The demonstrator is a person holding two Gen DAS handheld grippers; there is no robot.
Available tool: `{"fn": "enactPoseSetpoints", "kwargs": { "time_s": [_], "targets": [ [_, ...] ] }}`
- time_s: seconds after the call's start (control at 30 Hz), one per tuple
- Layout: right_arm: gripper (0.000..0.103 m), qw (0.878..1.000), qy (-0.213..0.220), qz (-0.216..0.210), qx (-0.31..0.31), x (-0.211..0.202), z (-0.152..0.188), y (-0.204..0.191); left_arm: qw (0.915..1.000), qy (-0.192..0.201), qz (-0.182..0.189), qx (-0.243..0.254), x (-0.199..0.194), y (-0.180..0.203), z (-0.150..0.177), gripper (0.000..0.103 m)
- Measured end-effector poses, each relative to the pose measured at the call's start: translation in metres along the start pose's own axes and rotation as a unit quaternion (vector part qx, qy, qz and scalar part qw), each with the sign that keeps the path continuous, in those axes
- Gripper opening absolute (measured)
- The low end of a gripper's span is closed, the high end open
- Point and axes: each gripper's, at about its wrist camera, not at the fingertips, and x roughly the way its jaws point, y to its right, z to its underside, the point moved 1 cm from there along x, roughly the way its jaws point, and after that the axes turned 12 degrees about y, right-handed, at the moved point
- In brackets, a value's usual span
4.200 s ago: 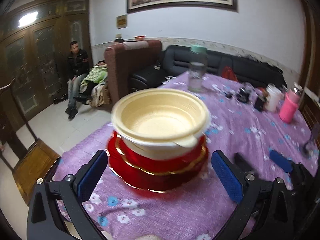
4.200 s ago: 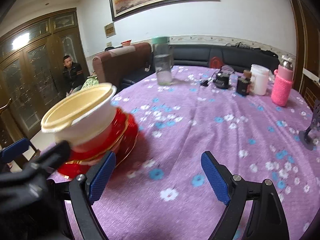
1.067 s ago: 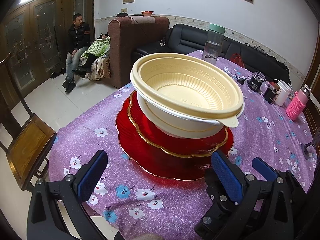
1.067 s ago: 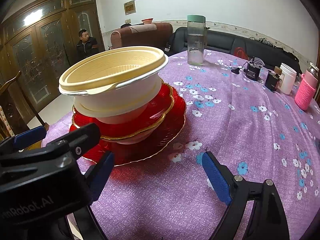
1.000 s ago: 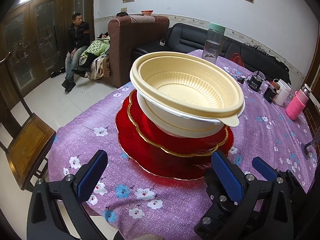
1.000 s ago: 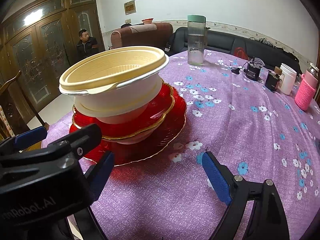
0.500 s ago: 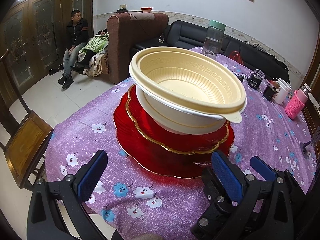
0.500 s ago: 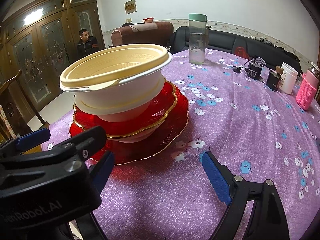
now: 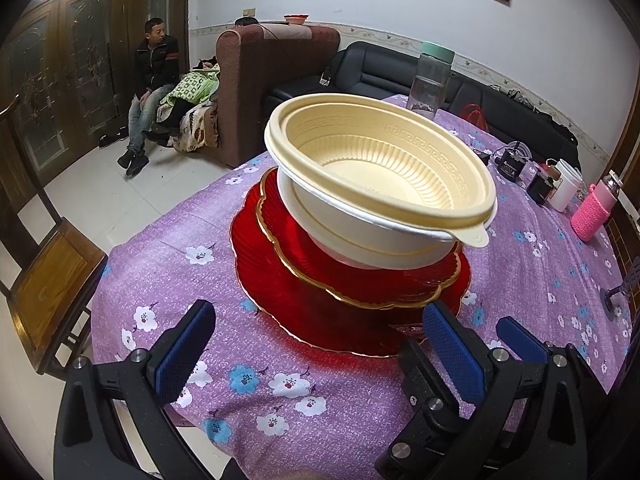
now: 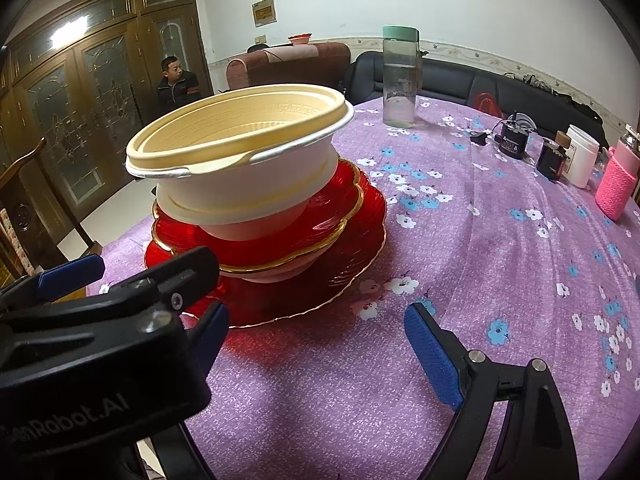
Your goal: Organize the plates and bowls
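Stack sits near the table (image 9: 360, 420) edge, on purple flowered cloth. Bottom to top: large red plate (image 9: 280, 300), smaller gold-rimmed red plate (image 9: 380, 284), white bowl (image 9: 360, 240), cream plastic bowl (image 9: 384, 172) nested inside it. Upper pieces lean right in the left view; the tower looks off-centre.

Left hand-held gripper (image 9: 316, 352): jaws wide apart, empty, just short of the stack's near rim. Right hand-held gripper (image 10: 316, 344): jaws likewise spread, nothing between them, stack far-left of it.

Handling judgement: bowls look light, thin, flexible; rims pinch easily, and the cream bowl's tab is the obvious hold. Red plates look stiff, glossy, likely slippery and brittle; take them by the scalloped edge.
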Motion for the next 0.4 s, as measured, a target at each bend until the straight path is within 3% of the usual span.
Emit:
{"fn": "enactPoseSetpoints", "kwargs": {
  "time_s": [0.4],
  "targets": [
    [0.092,1.0,0.008,-0.007,0.011,-0.0078,-0.0006,0.0058,0.9999,0.005,-0.012,-0.007,-0.0056,0.0,0.0003,0.103]
  ]
}}
